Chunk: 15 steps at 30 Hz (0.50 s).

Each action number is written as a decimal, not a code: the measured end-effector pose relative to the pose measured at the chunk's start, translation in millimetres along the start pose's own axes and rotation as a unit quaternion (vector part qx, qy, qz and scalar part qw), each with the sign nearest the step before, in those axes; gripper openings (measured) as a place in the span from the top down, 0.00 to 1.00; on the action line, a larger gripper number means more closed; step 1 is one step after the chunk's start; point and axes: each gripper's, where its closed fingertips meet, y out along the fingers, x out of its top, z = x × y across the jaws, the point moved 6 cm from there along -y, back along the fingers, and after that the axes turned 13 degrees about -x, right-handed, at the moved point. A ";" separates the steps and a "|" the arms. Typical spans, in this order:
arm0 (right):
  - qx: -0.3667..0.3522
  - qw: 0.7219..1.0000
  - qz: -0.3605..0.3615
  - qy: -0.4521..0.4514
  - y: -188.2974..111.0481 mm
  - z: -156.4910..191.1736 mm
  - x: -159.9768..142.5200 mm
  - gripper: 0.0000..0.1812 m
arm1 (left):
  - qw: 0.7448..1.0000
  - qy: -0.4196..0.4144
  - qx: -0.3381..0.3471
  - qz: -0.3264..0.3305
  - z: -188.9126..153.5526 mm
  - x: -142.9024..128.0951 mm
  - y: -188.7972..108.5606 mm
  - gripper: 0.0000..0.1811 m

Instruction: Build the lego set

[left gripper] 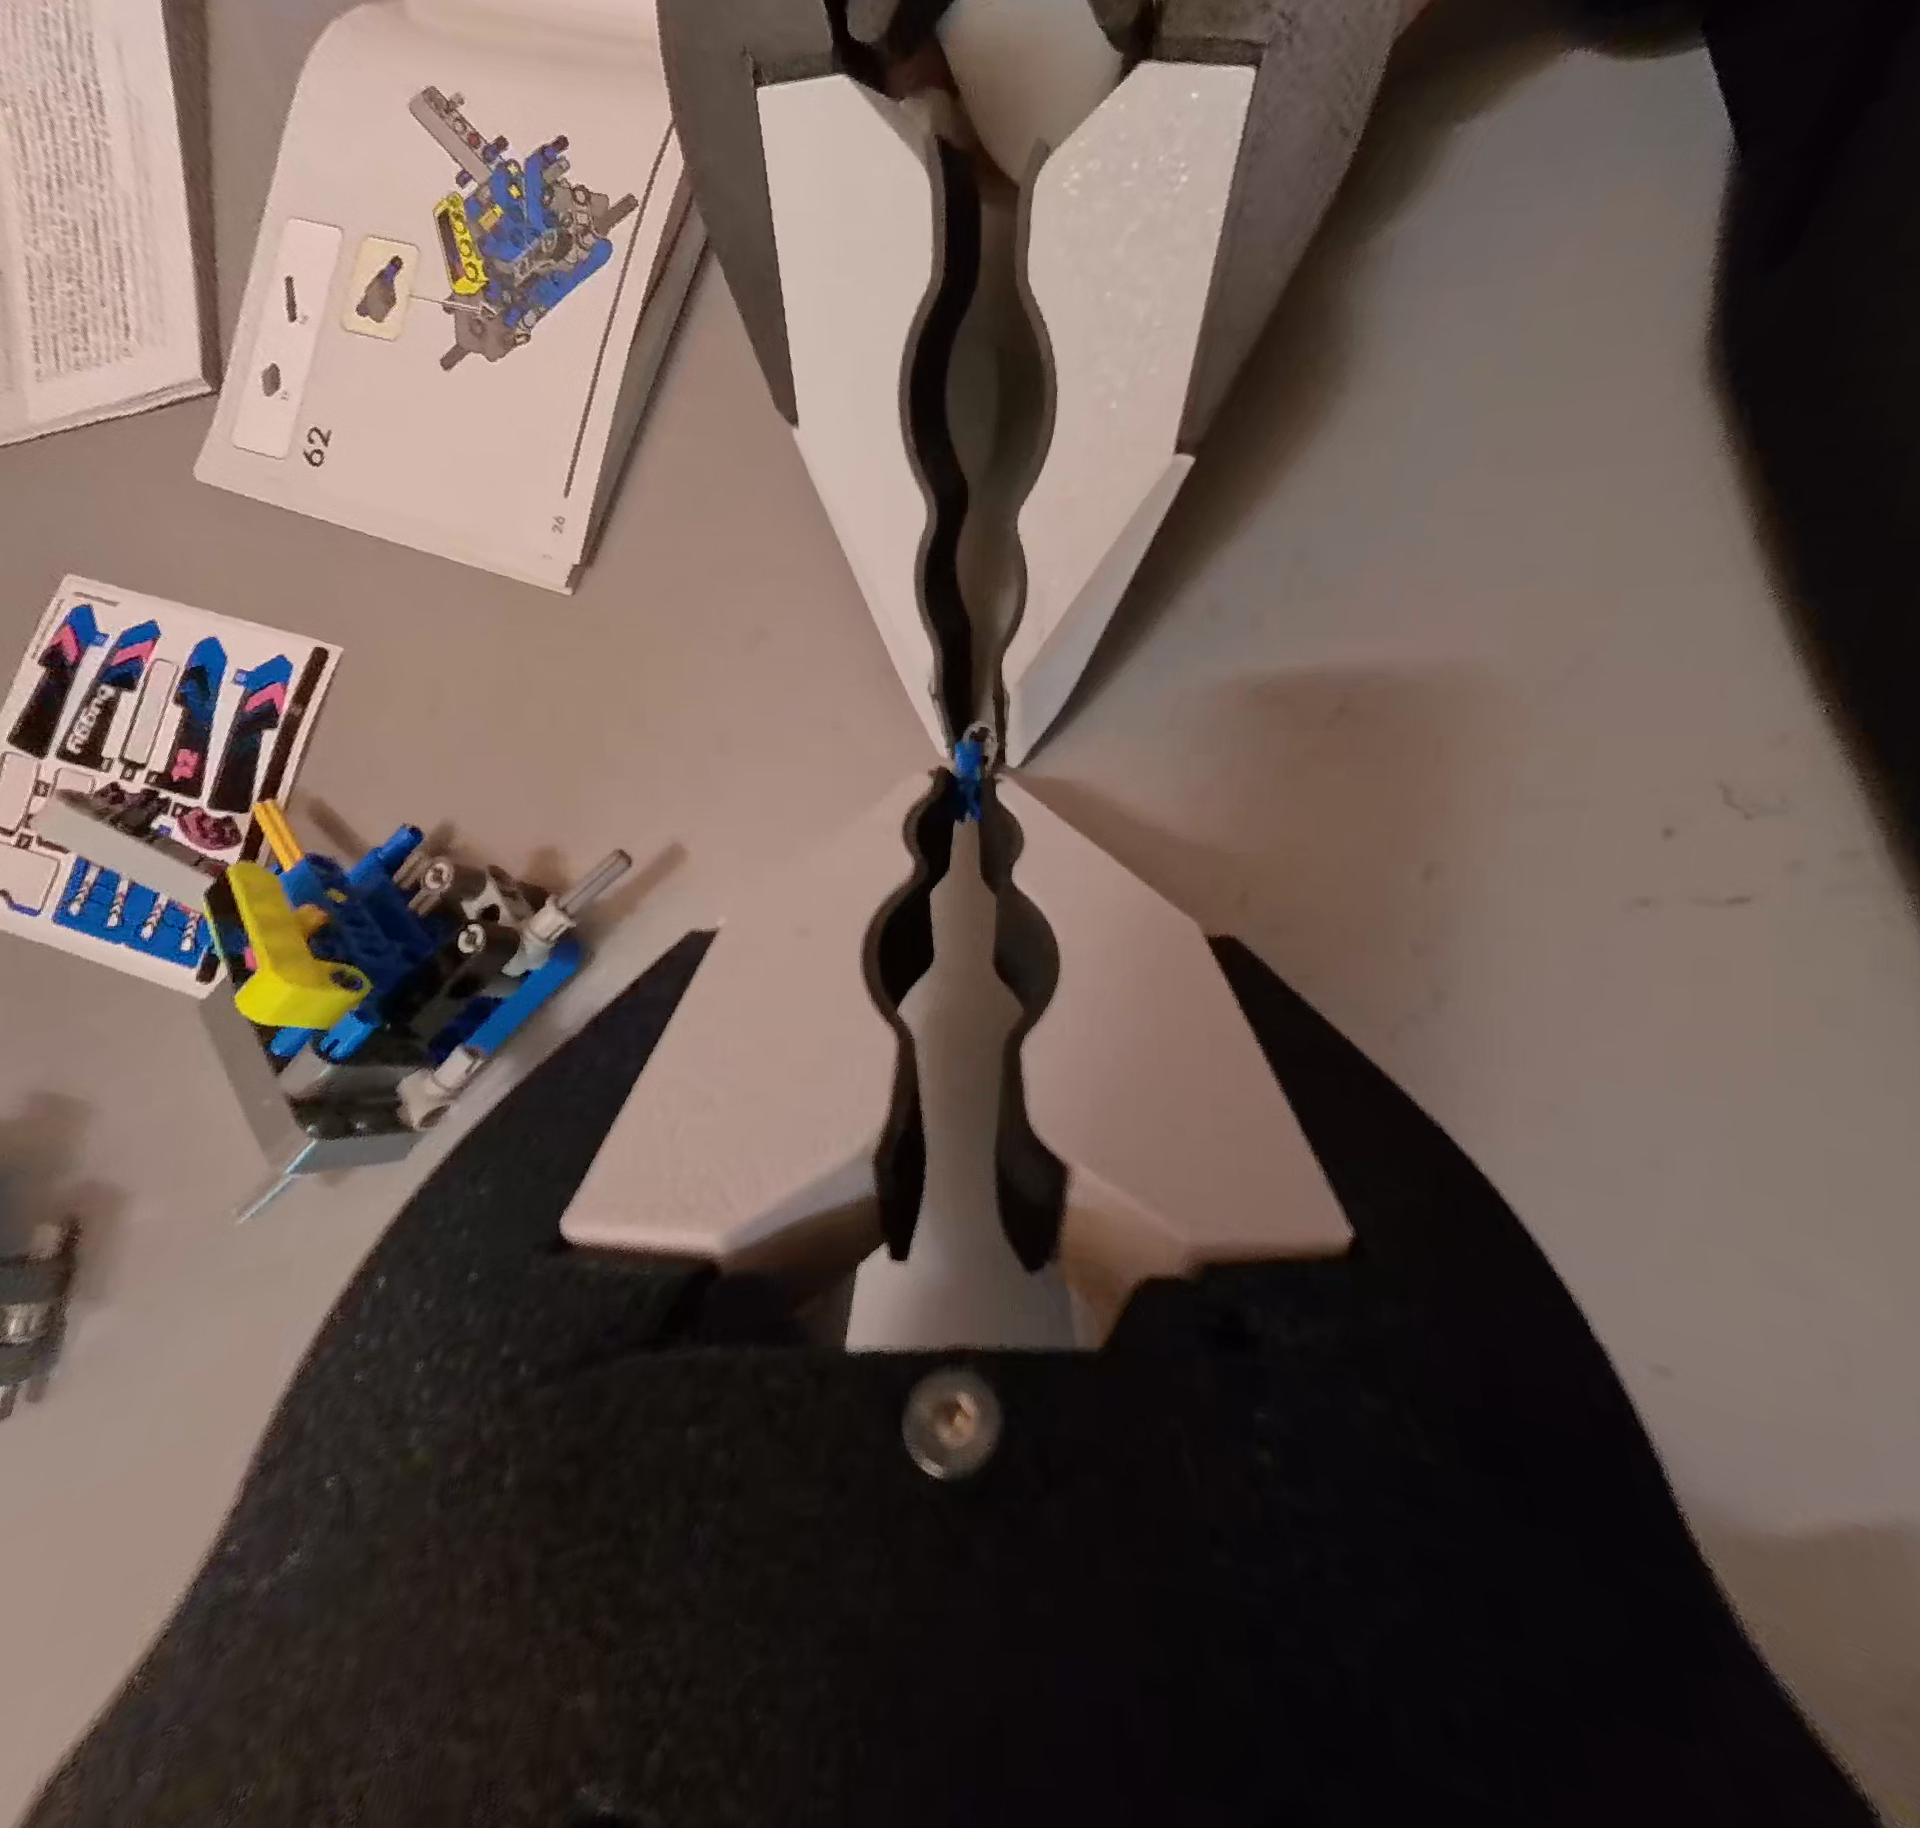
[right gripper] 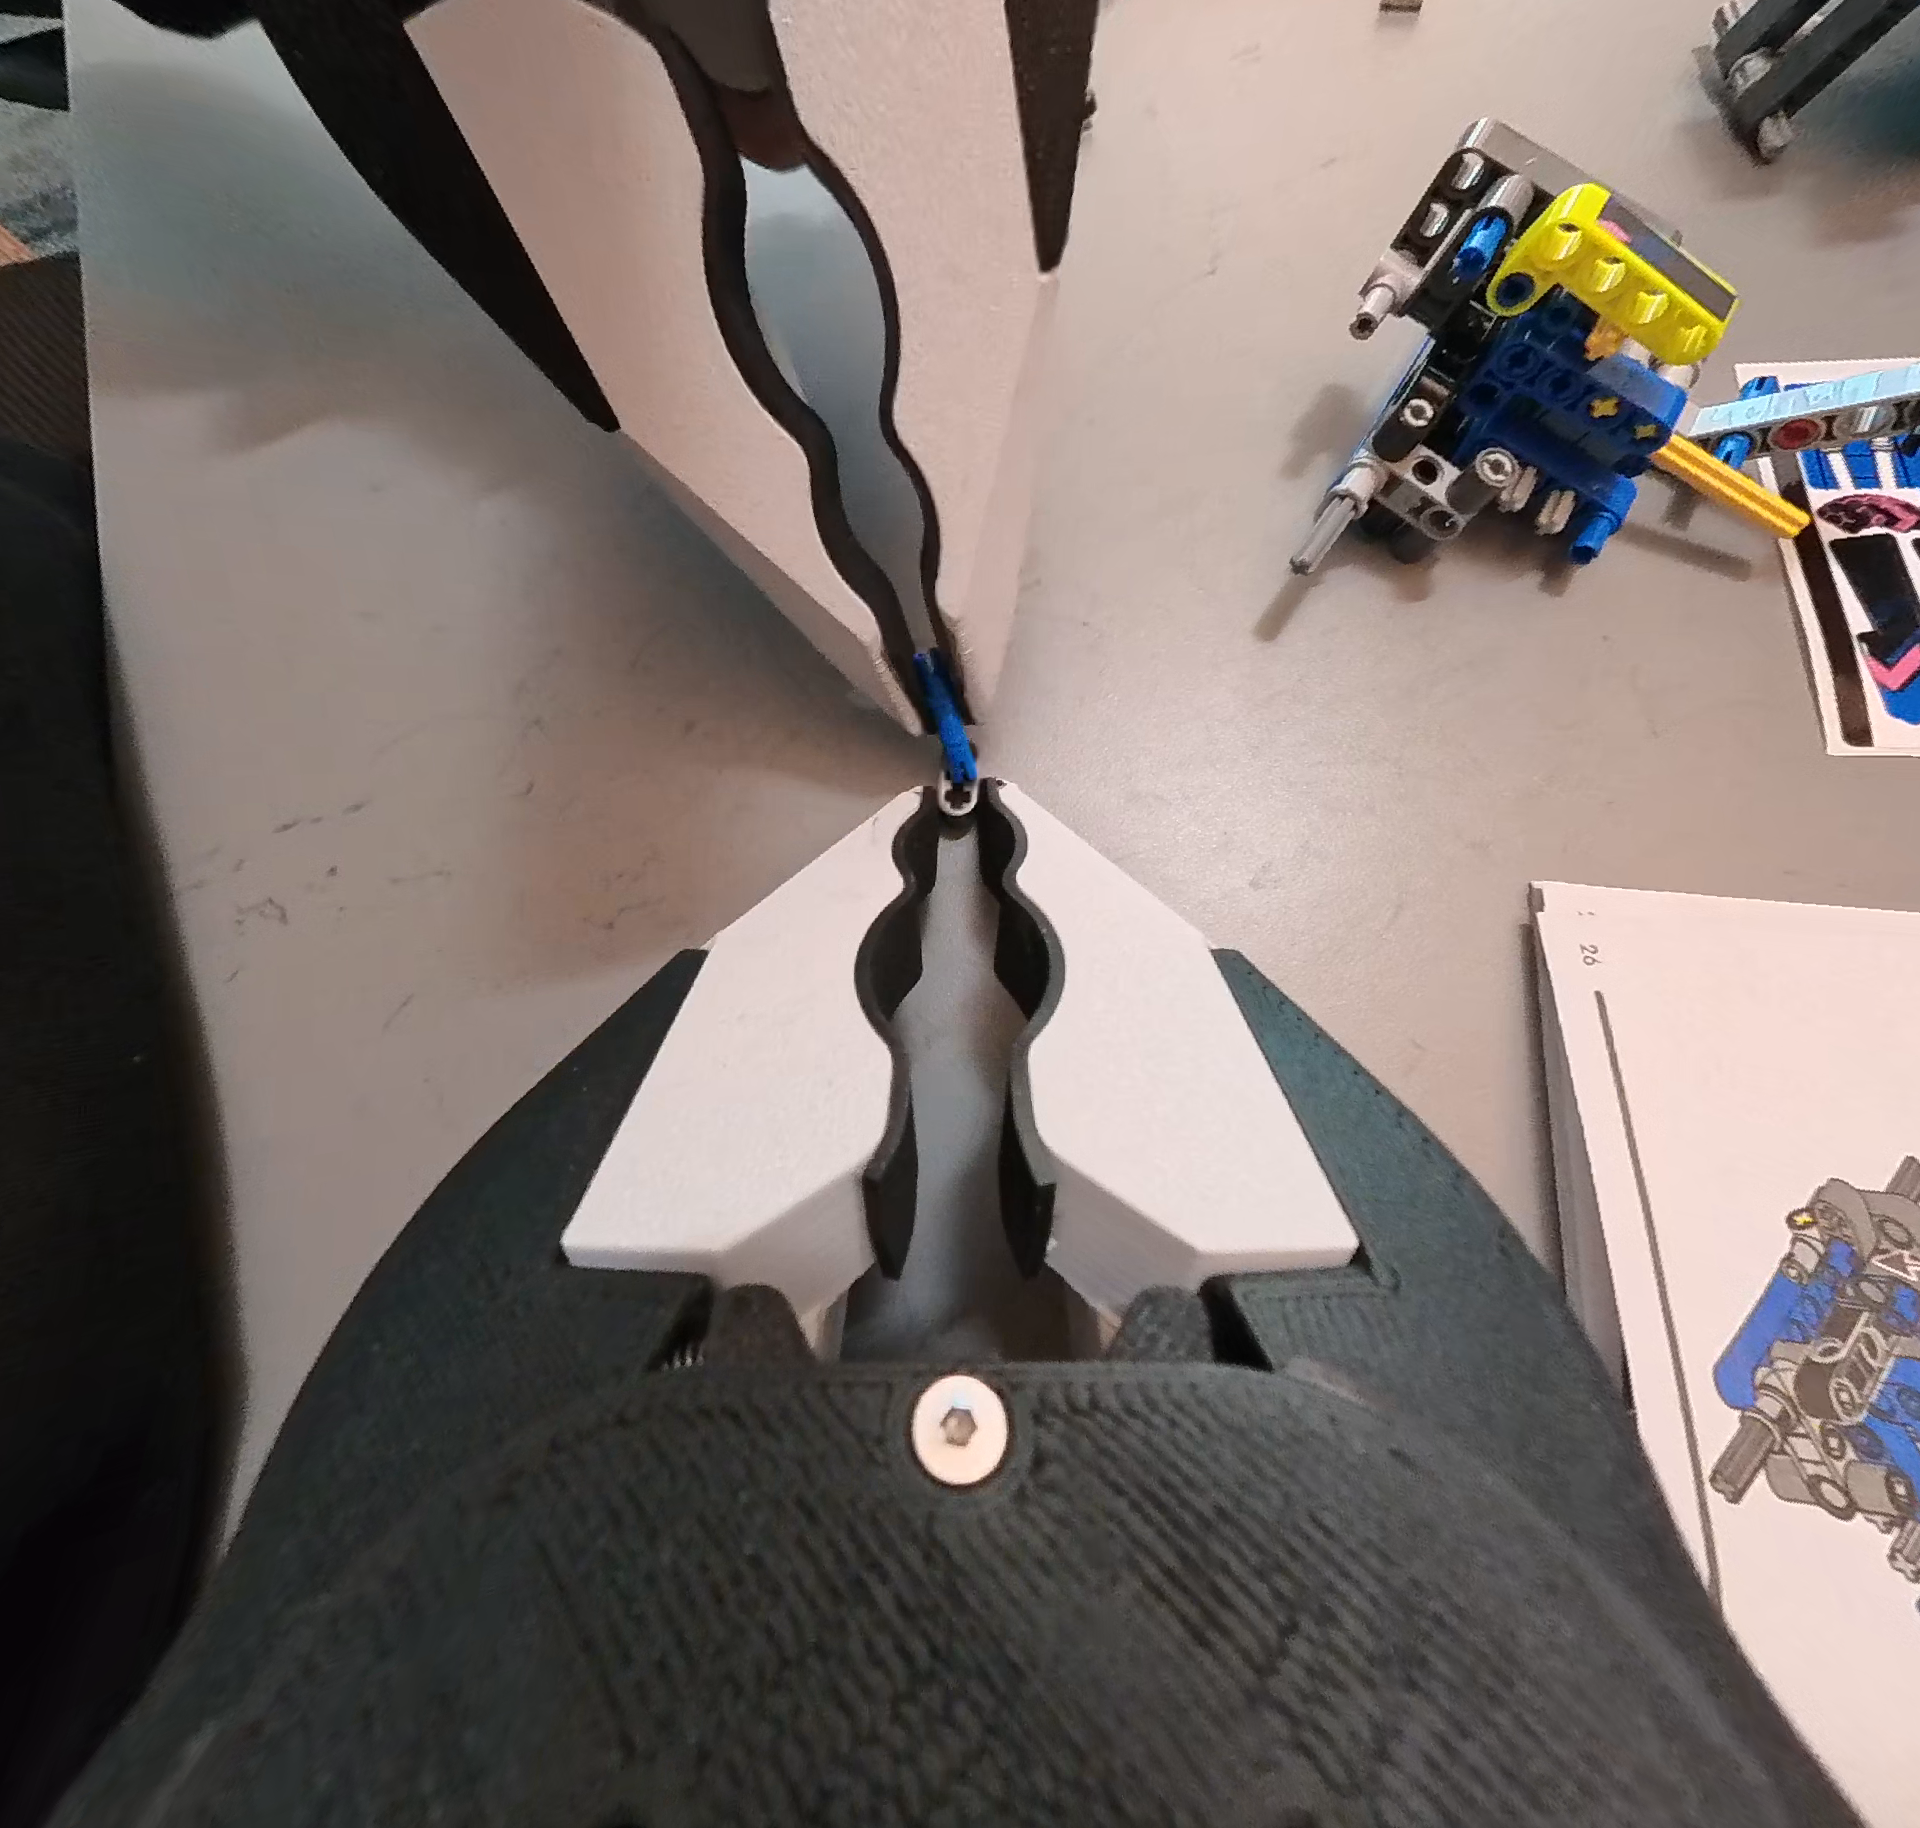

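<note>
The left gripper (left gripper: 961,810) pinches a blue pin (left gripper: 968,776) tip to tip with the right gripper (right gripper: 954,799), clamped on a small grey connector (right gripper: 954,797). The half-built model (left gripper: 395,968) sits at nine o'clock in the left wrist view; only that view shows the second booklet (left gripper: 94,178).

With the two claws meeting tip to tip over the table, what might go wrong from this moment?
1. The blue pin is pinched only at the tips of the left claw; if pushed crooked into the small grey piece held by the right claw, it may slip out.
2. A dropped piece could bounce on the table towards the half-built model and be hard to find.
</note>
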 end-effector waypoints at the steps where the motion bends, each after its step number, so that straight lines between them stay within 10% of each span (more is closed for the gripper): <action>1: 0.000 1.000 0.000 0.000 0.0 0.0 0.1 0.96 | 1.000 -0.001 -0.003 0.001 -0.9 0.0 -0.1 0.99; 15: 0.006 1.000 0.001 0.007 0.1 -0.7 0.2 0.96 | 0.962 0.170 -0.013 0.215 1.5 16.5 -2.6 0.99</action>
